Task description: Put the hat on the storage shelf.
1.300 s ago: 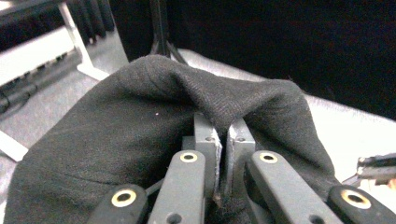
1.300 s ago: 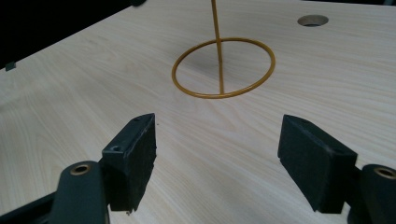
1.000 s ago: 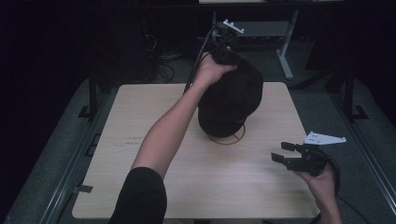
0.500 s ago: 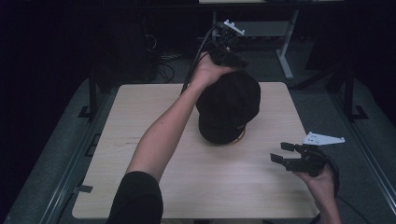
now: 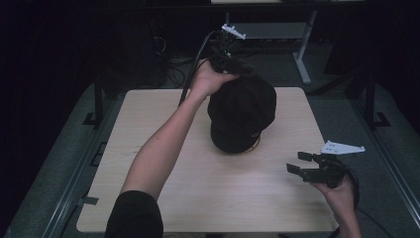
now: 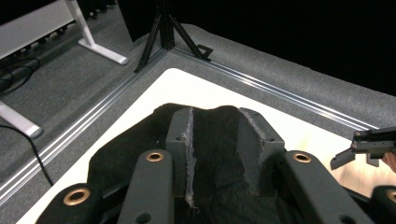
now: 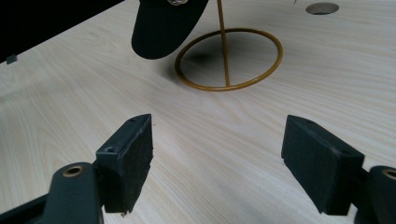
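Note:
A black cap (image 5: 241,114) sits on a gold wire stand (image 7: 229,86) in the middle of the table, and its brim (image 7: 163,28) hangs over the stand's ring. My left gripper (image 5: 233,64) reaches over the cap's far side. Its jaws have just been opening a little, but bunched cap fabric (image 6: 215,140) still fills the gap between the pads and touches both. My right gripper (image 5: 296,162) hovers open over the table's near right corner, with nothing between its pads (image 7: 128,158). It points toward the stand and also appears in the left gripper view (image 6: 369,147).
The light wooden table (image 5: 198,188) has a small round hole (image 7: 322,8) beyond the stand. A grey carpeted floor with metal rails (image 6: 261,86) surrounds it. A white desk leg (image 5: 302,64) and a black tripod (image 6: 163,32) stand behind the table.
The cap has settled lower over the stand and now hides most of the gold ring. My left hand has drifted slightly along the cap's far side. The right gripper has stayed put.

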The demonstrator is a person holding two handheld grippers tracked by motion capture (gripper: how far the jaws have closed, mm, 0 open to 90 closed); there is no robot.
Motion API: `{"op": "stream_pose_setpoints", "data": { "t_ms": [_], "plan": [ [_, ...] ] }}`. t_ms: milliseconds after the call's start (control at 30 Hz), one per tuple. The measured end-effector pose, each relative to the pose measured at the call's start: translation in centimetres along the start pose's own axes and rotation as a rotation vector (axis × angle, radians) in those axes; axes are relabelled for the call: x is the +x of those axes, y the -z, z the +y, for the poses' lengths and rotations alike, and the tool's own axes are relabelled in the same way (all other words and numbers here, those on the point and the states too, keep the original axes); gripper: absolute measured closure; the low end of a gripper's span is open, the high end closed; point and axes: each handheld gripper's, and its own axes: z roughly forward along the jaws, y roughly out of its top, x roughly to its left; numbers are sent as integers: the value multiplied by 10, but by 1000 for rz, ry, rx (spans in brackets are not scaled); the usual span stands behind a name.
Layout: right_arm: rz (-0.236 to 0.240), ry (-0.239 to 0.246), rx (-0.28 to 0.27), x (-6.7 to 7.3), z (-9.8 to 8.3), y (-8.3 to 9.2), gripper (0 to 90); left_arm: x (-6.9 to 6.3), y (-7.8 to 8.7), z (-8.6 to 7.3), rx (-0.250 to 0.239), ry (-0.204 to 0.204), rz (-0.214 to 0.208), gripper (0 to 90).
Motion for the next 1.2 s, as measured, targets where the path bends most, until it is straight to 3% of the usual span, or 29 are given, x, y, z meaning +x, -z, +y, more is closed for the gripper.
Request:
{"op": "stream_pose_setpoints", "data": {
  "t_ms": [333,533,833,1200],
  "plan": [
    [-17,8,-16,2,0,3,243,5,16,-16,-17,40,6,617],
    [-9,11,-13,4,0,1,243,4,25,-24,-13,39,16,613],
    [-3,7,-24,5,0,2,234,2,42,-41,-55,75,19,598],
    [-2,18,-21,9,1,-1,229,-1,62,-65,-68,78,29,577]
  ]
}}
